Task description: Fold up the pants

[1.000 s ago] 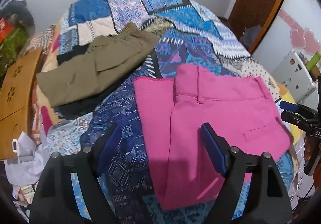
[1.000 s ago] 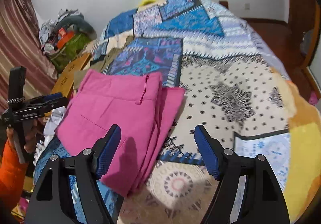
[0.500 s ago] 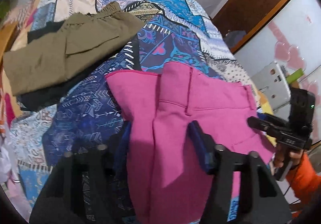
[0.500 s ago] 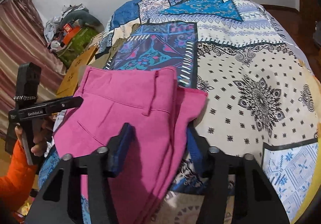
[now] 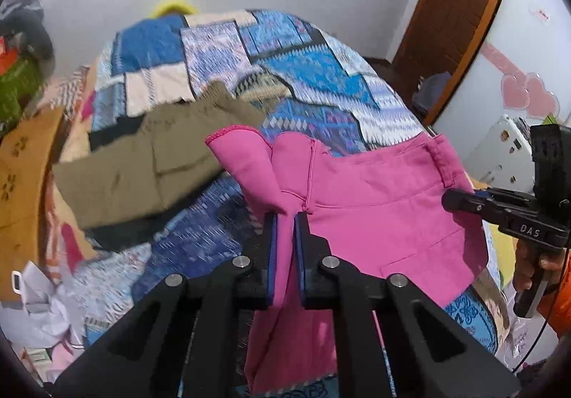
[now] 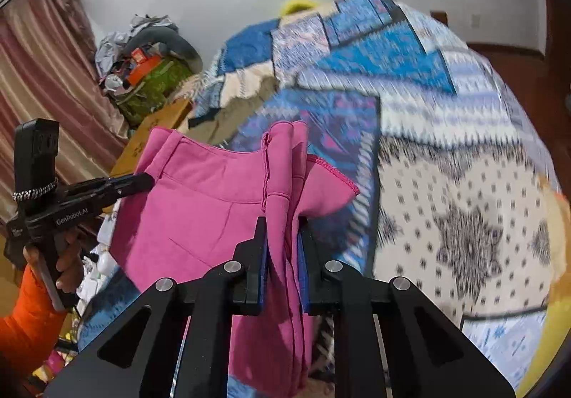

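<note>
The pink pants (image 5: 374,205) hang folded between my two grippers, lifted off the patchwork bed (image 5: 321,70). My left gripper (image 5: 284,216) is shut on a bunched fold of the pink cloth near the waistband and a hemmed leg end. In the right wrist view my right gripper (image 6: 282,223) has its jaws closing, with the pads pressing on several layers of the pink pants (image 6: 200,198). Each view shows the other gripper at the far side of the cloth: the right gripper (image 5: 449,200) and the left gripper (image 6: 146,180), each held by a hand in an orange sleeve.
Olive pants (image 5: 142,166) lie on a dark garment at the bed's left side. A wooden board (image 5: 21,184) and crumpled paper lie off the left edge. A brown door (image 5: 453,5) stands at the right. A clutter pile (image 6: 150,70) and a curtain (image 6: 35,59) are beside the bed.
Both grippers came down over the pink pants with jaws wide, closed on the cloth, and raised it off the bed. The pants now sag between them.
</note>
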The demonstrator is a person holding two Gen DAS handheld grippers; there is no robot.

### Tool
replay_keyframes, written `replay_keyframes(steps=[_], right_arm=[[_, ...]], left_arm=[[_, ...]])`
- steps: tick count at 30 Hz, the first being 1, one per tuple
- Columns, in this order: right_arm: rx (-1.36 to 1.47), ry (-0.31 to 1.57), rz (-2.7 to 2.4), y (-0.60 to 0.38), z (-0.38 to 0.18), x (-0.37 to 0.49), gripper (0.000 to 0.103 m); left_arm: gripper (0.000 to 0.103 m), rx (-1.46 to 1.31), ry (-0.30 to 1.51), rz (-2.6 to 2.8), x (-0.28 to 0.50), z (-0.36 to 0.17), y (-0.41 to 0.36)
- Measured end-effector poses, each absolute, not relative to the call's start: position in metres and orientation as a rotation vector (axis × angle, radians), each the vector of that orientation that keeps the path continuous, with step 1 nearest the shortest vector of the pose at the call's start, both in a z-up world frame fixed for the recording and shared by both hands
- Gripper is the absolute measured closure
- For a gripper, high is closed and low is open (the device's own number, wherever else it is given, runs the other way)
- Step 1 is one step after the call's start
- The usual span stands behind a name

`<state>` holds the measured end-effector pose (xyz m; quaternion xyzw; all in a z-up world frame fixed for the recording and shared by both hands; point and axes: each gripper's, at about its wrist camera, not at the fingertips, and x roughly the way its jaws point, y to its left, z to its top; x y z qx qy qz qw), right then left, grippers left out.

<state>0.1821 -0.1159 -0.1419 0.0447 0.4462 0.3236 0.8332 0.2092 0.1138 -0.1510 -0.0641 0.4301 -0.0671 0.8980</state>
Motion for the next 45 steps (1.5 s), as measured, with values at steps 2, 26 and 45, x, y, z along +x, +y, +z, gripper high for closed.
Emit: replay_keyframes(steps=[2,26,45], right_arm=[[0.085,0.911,0.700,-0.108,-0.131,0.186,0.091],[-0.016,0.813,0.841,0.051,-0.106,0.291,0.091],[-0.255,0.953,0.729,0.128,-0.202,0.357,0.087]], left_arm=[[0.095,-0.136,0.865,-0.121,0.210,-0.141,0.123],[0.095,-0.172,0.791,0.147,0.296,-0.129,0.271],[0.095,-0.167,1.002,0.344,0.367,-0.263,0.329]])
